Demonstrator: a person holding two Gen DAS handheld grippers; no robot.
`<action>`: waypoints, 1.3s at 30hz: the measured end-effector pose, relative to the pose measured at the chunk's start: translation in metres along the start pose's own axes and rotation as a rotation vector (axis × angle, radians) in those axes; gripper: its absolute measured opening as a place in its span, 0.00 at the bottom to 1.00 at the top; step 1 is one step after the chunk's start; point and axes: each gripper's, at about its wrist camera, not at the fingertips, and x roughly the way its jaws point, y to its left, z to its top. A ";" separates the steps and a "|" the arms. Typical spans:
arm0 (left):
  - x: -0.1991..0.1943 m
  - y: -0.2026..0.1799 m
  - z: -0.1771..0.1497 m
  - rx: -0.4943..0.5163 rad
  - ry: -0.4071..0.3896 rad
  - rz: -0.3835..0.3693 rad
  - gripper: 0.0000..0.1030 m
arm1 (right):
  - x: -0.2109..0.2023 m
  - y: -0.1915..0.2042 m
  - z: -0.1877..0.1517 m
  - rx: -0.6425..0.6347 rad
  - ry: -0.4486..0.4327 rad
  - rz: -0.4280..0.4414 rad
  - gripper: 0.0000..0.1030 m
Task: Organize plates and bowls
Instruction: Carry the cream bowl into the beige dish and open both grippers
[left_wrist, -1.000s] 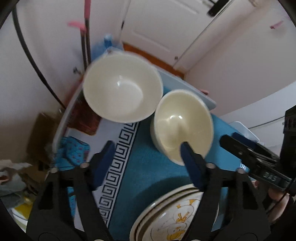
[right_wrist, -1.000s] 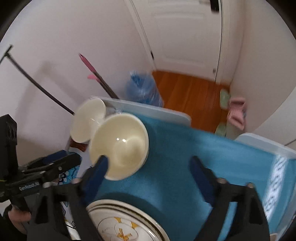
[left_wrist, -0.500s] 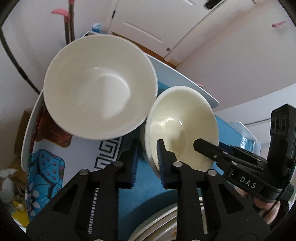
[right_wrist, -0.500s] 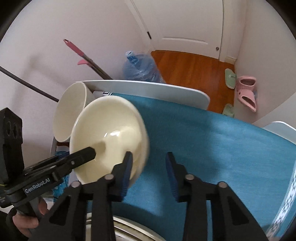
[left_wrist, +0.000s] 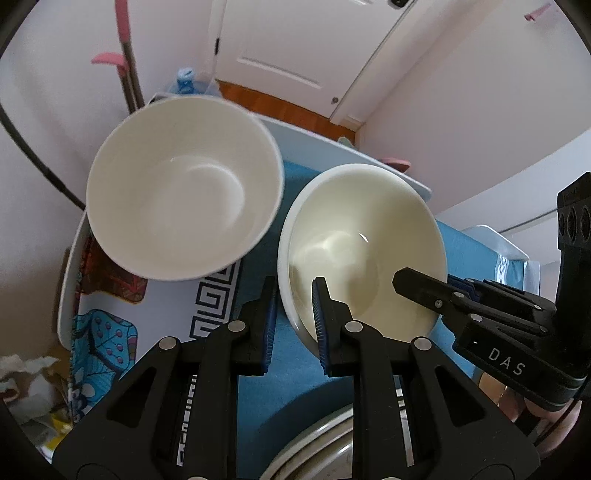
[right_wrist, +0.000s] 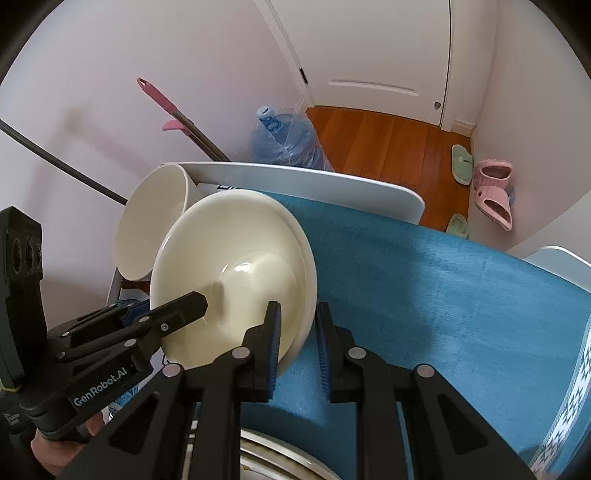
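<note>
A cream bowl (left_wrist: 362, 240) is held between both grippers above the blue cloth. My left gripper (left_wrist: 293, 317) is shut on its near-left rim. My right gripper (right_wrist: 297, 339) is shut on its right rim, and it also shows in the left wrist view (left_wrist: 424, 288) at the bowl's right side. The cream bowl (right_wrist: 236, 273) looks tilted in the right wrist view. A deeper white bowl (left_wrist: 184, 188) sits just left of it, and shows behind it in the right wrist view (right_wrist: 147, 225). A stack of plates (left_wrist: 325, 443) lies below the grippers, mostly hidden.
A table (right_wrist: 332, 184) with a blue cloth (right_wrist: 443, 280) and a patterned runner (left_wrist: 210, 295). A water jug (right_wrist: 284, 140) and a mop (right_wrist: 177, 110) stand beyond the far edge. Slippers (right_wrist: 491, 192) lie on the wooden floor by the door.
Both grippers closed from wide open onto the cream bowl's rim, left side and right side. The bowl now sits closer and larger in both views and looks raised.
</note>
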 end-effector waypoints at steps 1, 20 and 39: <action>-0.001 0.000 0.002 0.006 -0.003 0.001 0.16 | -0.005 0.000 -0.001 0.001 -0.009 0.000 0.17; -0.115 -0.160 -0.061 0.201 -0.139 -0.064 0.16 | -0.189 -0.048 -0.079 0.023 -0.230 -0.044 0.17; -0.026 -0.302 -0.207 0.247 0.074 -0.071 0.16 | -0.221 -0.189 -0.222 0.118 -0.146 -0.108 0.17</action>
